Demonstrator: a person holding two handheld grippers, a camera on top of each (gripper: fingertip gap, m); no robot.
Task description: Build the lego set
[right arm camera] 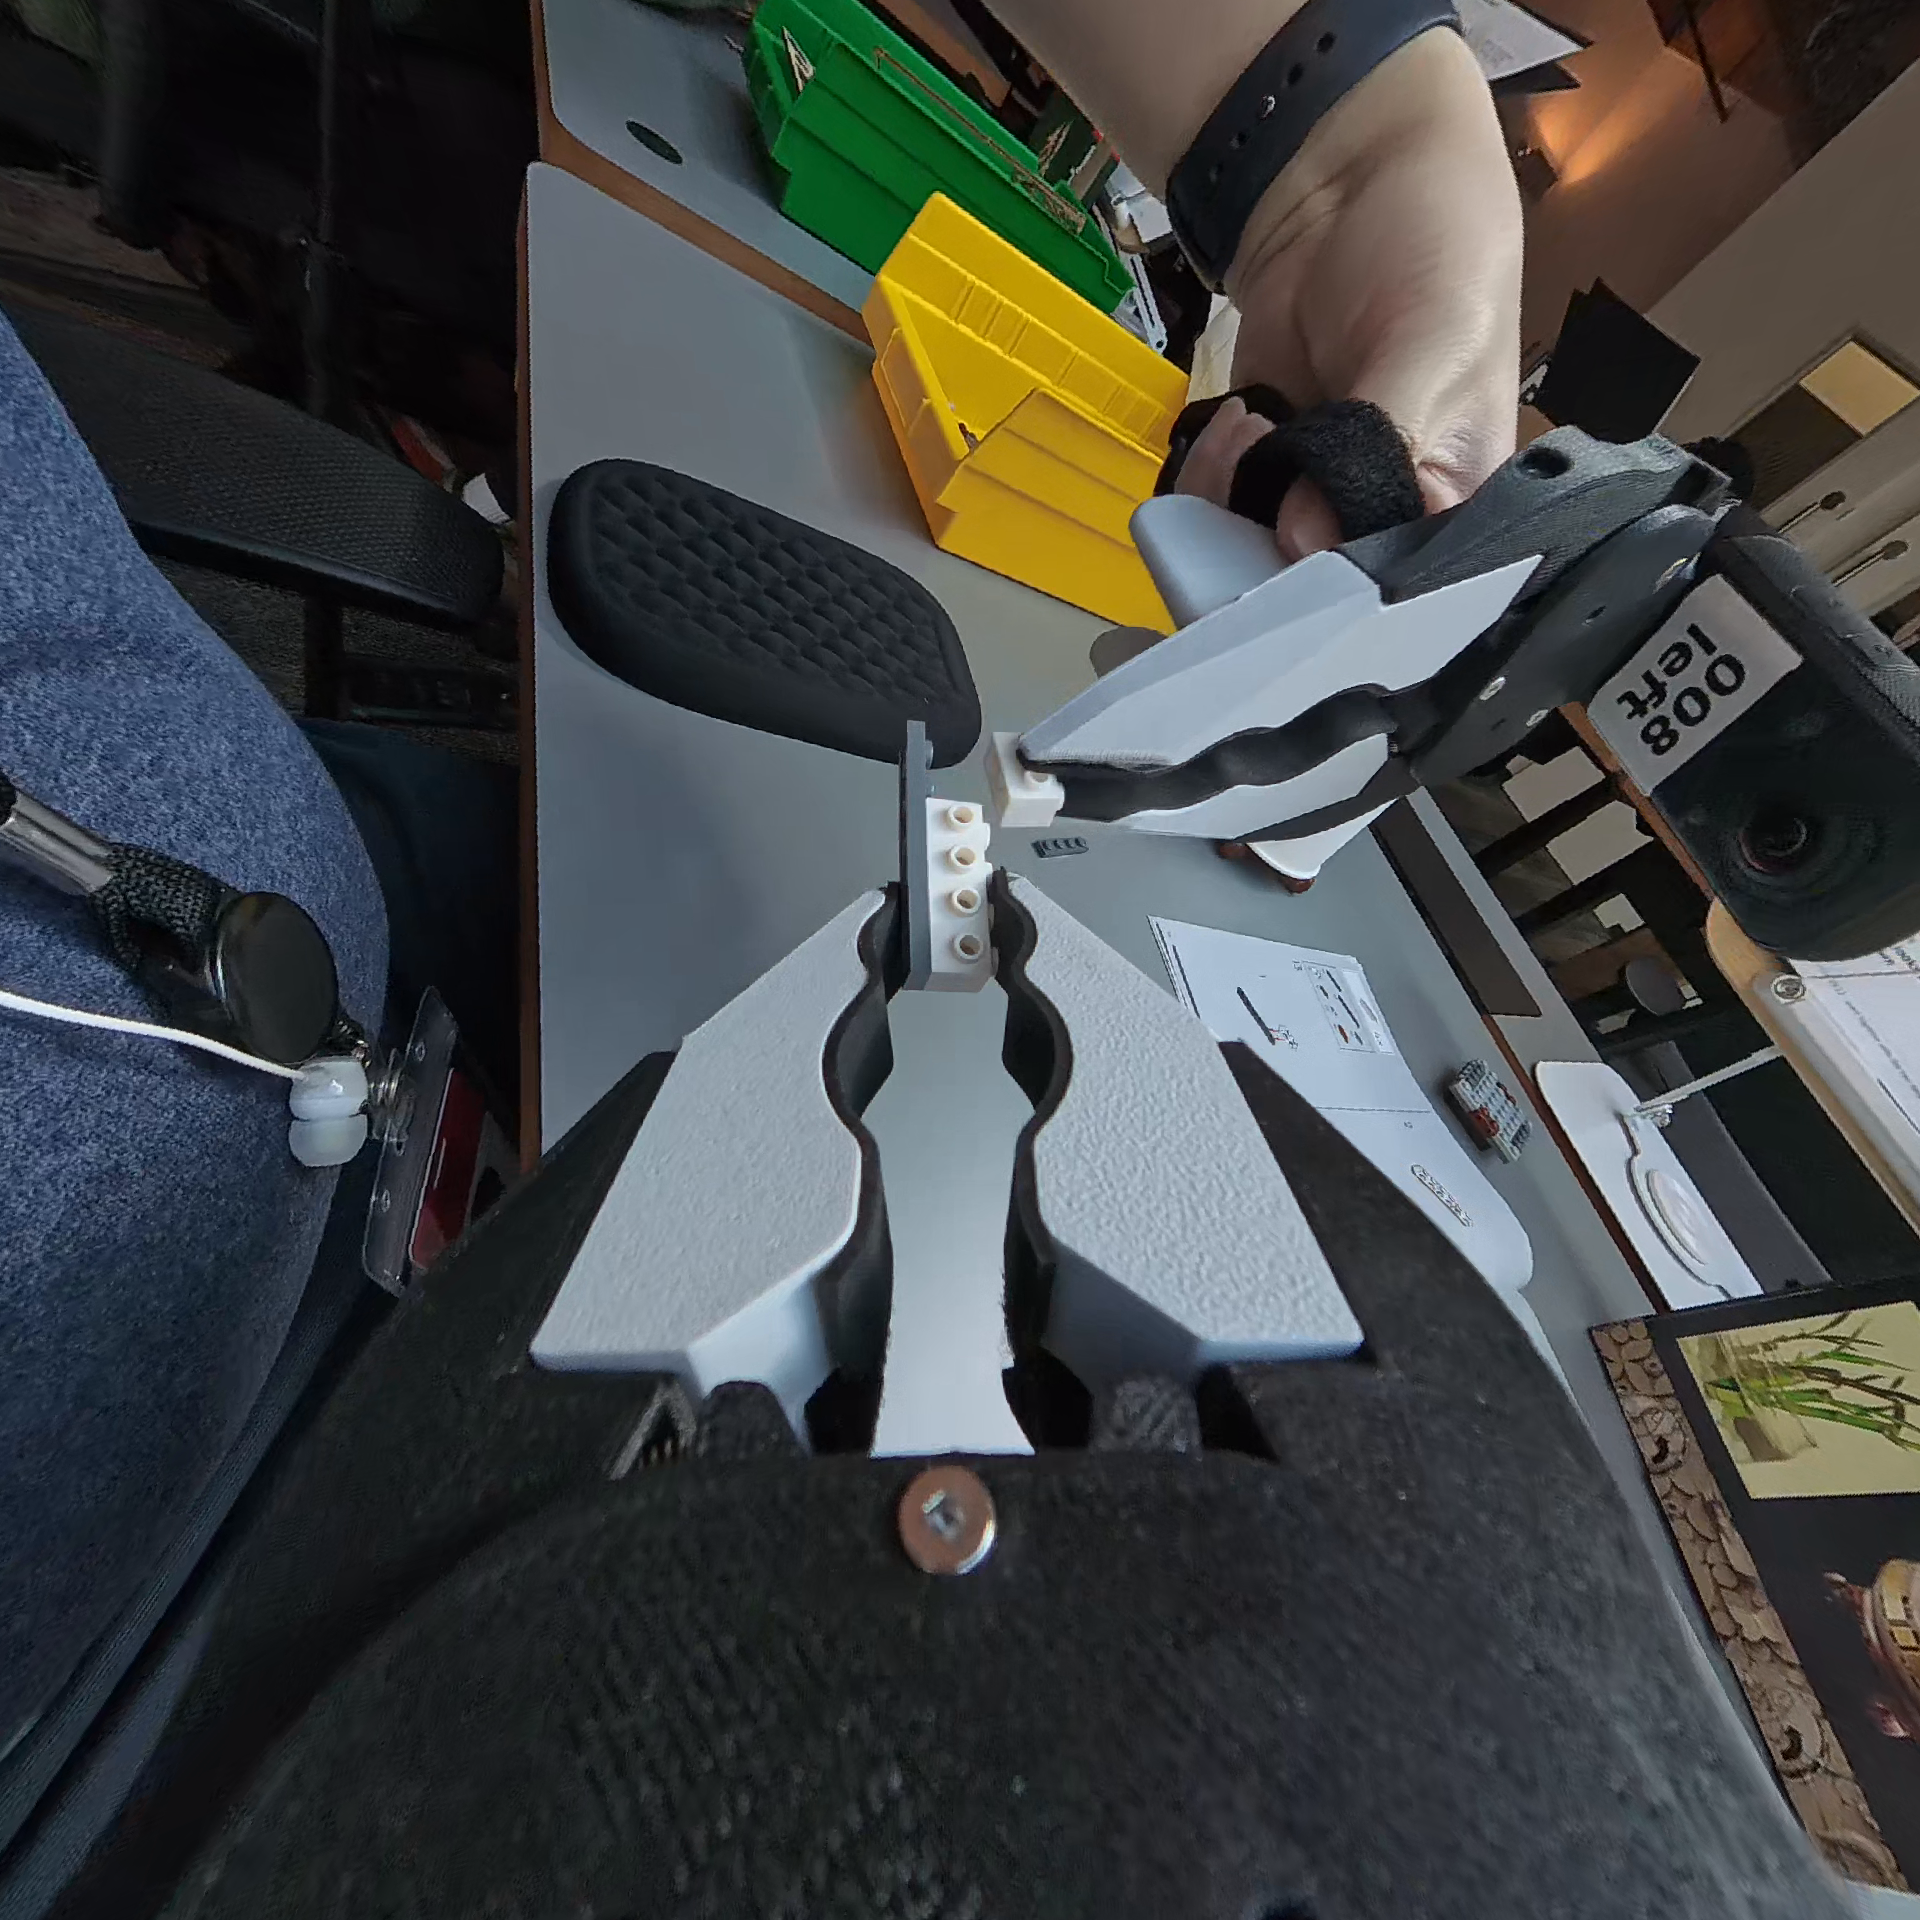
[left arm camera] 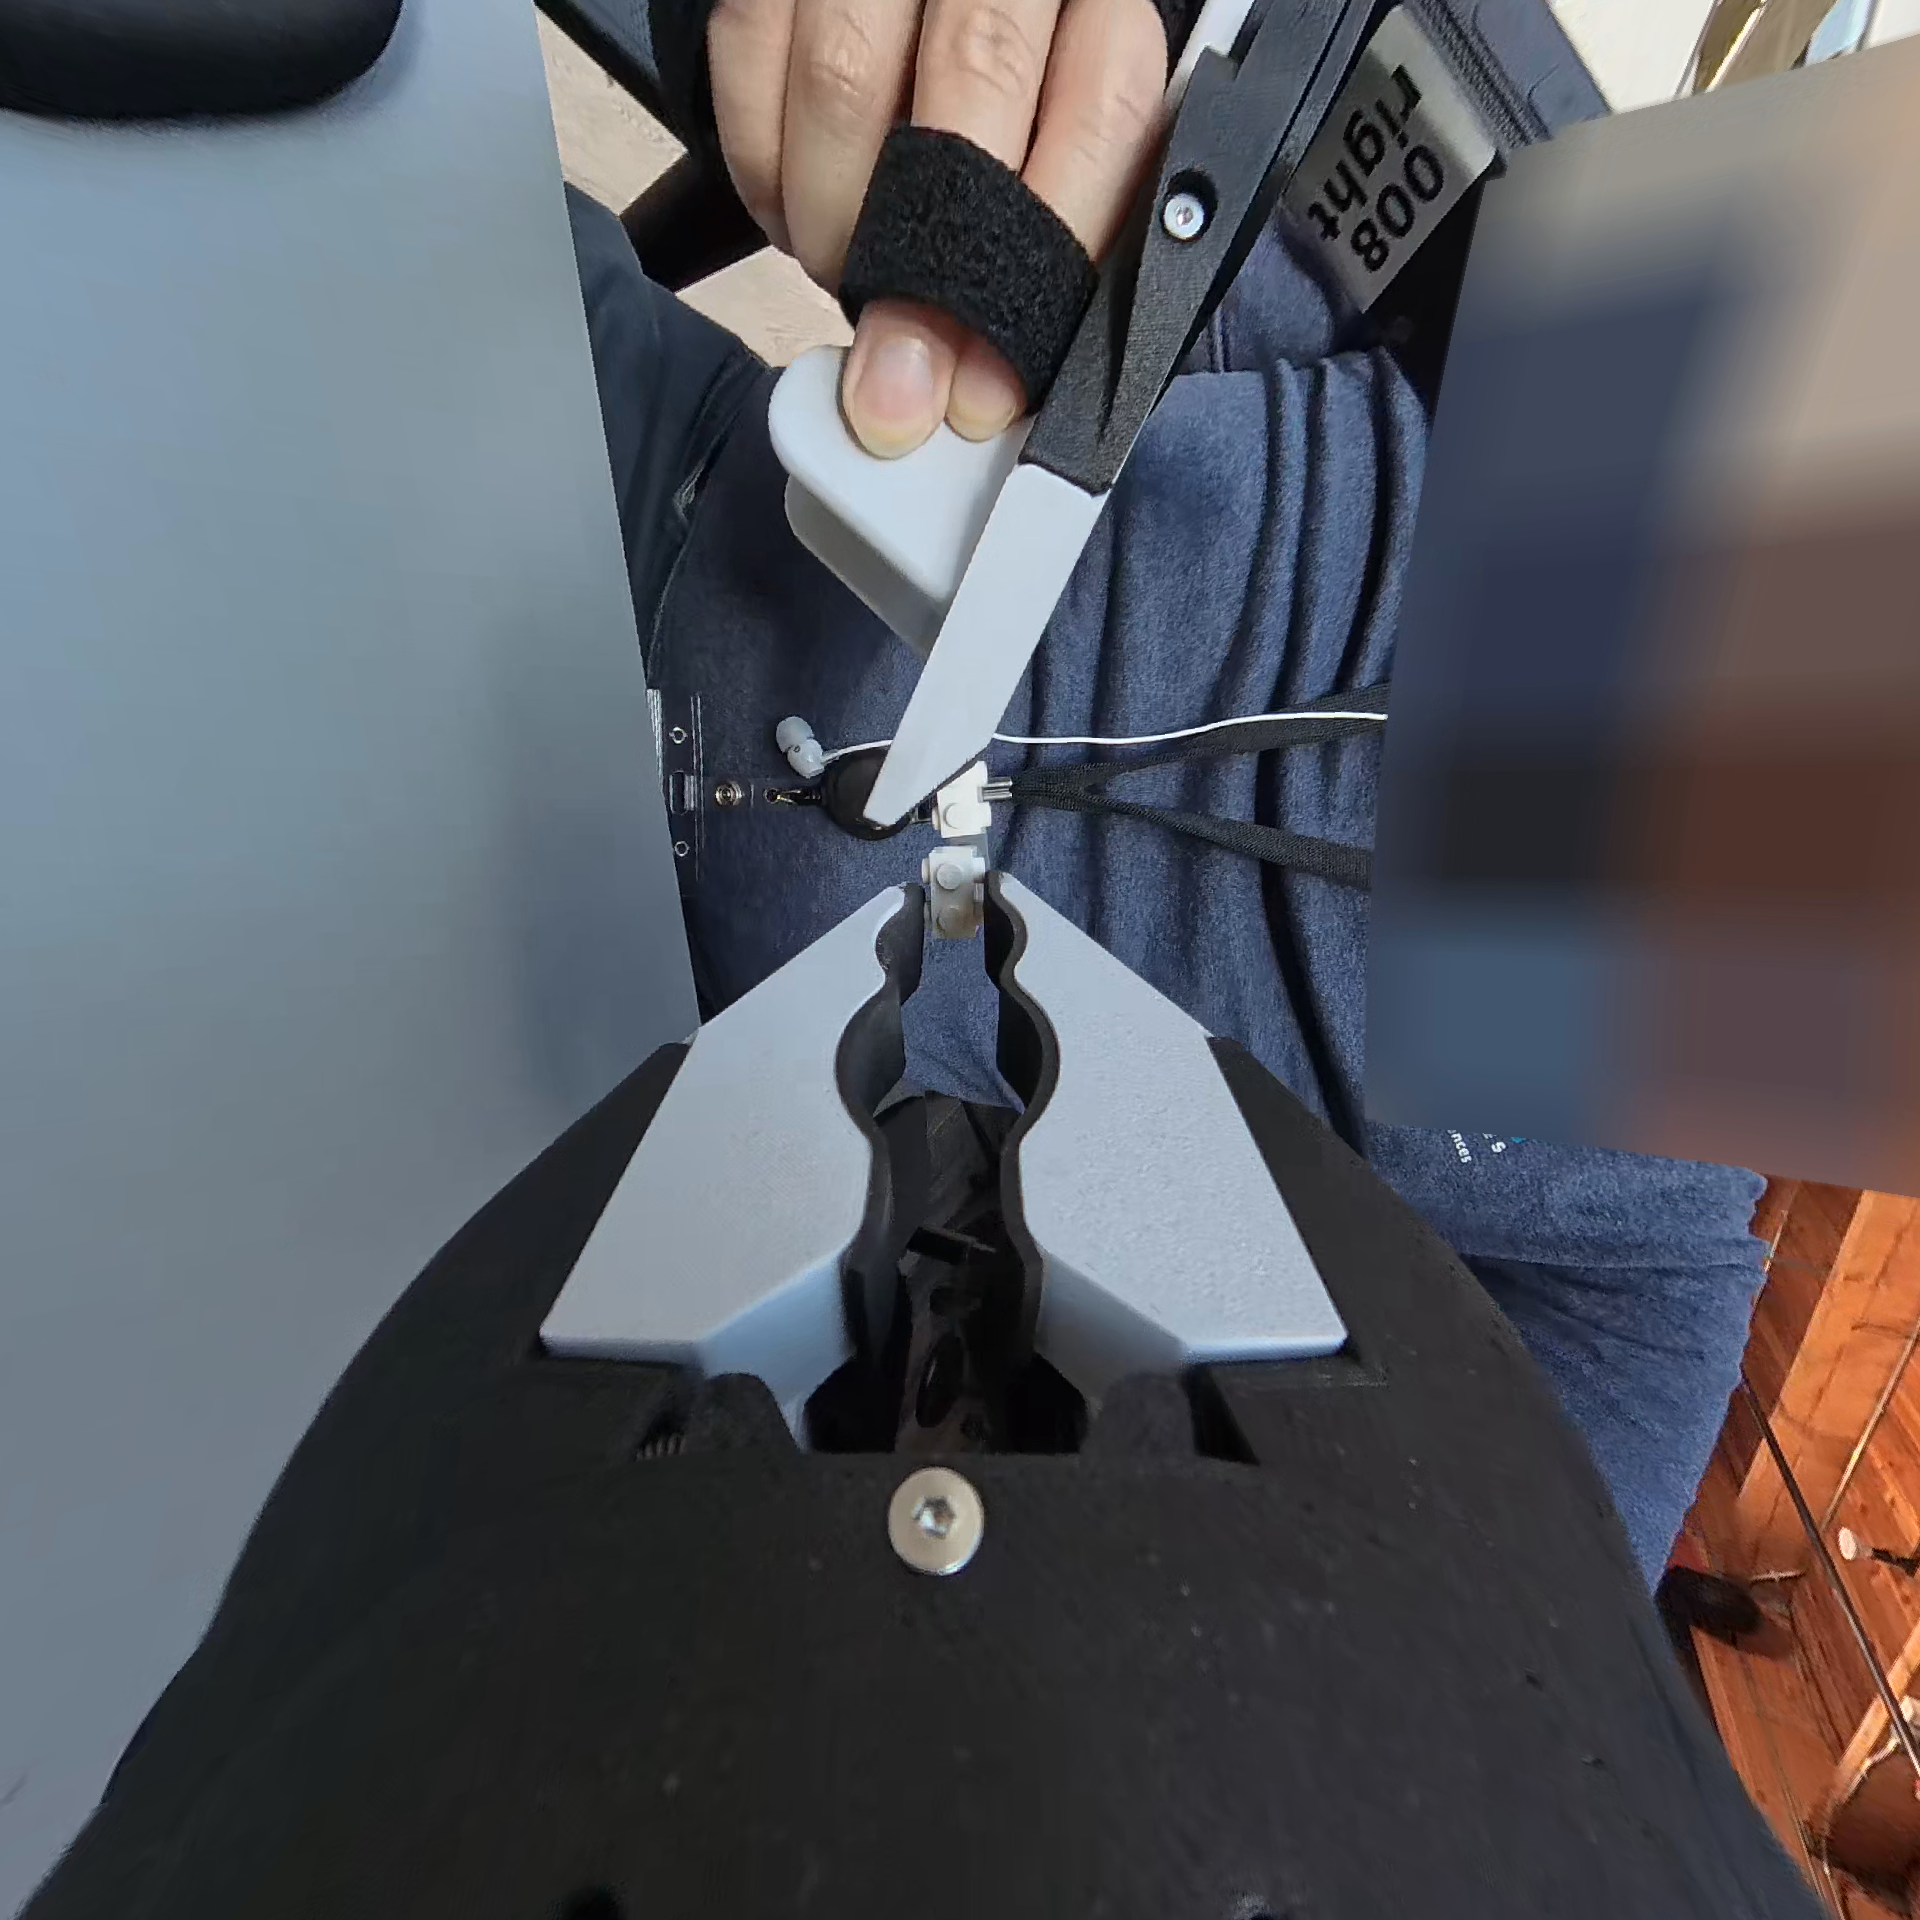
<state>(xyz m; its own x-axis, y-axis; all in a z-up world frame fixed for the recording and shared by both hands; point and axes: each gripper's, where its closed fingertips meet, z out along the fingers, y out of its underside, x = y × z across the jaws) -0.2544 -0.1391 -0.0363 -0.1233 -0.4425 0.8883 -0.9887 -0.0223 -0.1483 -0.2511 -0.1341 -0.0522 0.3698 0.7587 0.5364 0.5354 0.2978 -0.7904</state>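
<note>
Nearest in the right wrist view: right gripper [right arm camera: 945, 920] narrowed almost shut, pinching the lower end of a dark grey plate [right arm camera: 916, 831] with a white four-stud brick [right arm camera: 961, 899] fixed to its face. Held upright, studs turned toward the right side of the view, upper half standing clear above the tips.

Just beside the top stud: a small white brick [right arm camera: 1023, 795], gripped at the very tip of the left gripper [left arm camera: 956, 906], reaching in from the right. Closed down tightly on that brick, only a sliver of space further back between the black pads. Cannot tell whether the two white pieces touch; seen from the left wrist view, seemingly a thin gap between them, with both sets of tips nearly meeting above a blue-clothed lap.

On the left gripper's black housing, a white printed label [right arm camera: 1694, 691]; on the right gripper's housing, a grey printed label [left arm camera: 1371, 177].

Behind the right tool, a hand [left arm camera: 935, 187] with a black strap [left arm camera: 966, 260] around one finger.

Further out, on the grey table [right arm camera: 675, 416]: a small dark piece [right arm camera: 1060, 847] just beyond the bricks, a printed instruction sheet [right arm camera: 1299, 1023], a grey-and-red block [right arm camera: 1491, 1112] beside the sheet, a black padded rest [right arm camera: 748, 613].

Farthest back: a yellow bin [right arm camera: 1029, 436], then a green bin [right arm camera: 894, 135].
</note>
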